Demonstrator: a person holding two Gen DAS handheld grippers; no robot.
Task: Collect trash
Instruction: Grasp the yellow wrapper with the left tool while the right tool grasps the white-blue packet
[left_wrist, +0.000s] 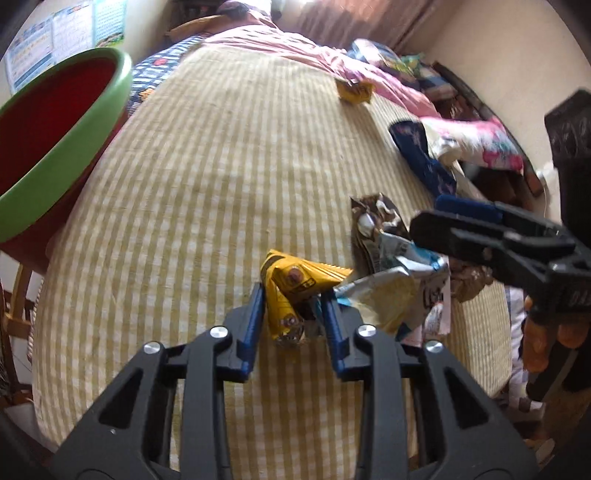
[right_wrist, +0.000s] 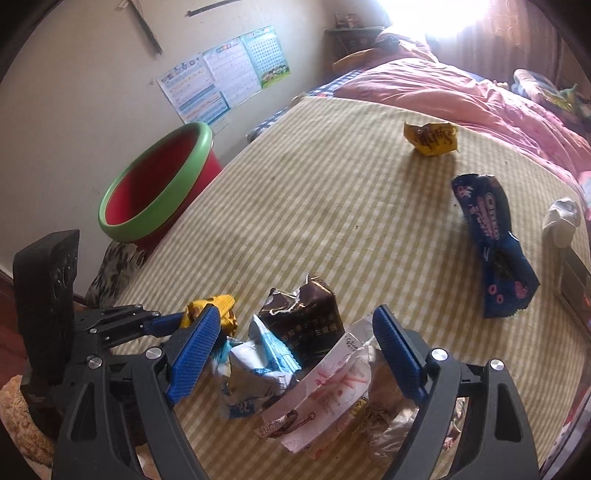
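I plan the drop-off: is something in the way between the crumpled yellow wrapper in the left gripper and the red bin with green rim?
Nothing visible: only bare striped bedsheet lies between the crumpled yellow wrapper and the red bin with green rim.

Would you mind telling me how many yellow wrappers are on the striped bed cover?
2. One yellow wrapper is pinched in the left tool, beside the wrapper pile. The other yellow wrapper lies far off near the pink blanket. The pile may hide more.
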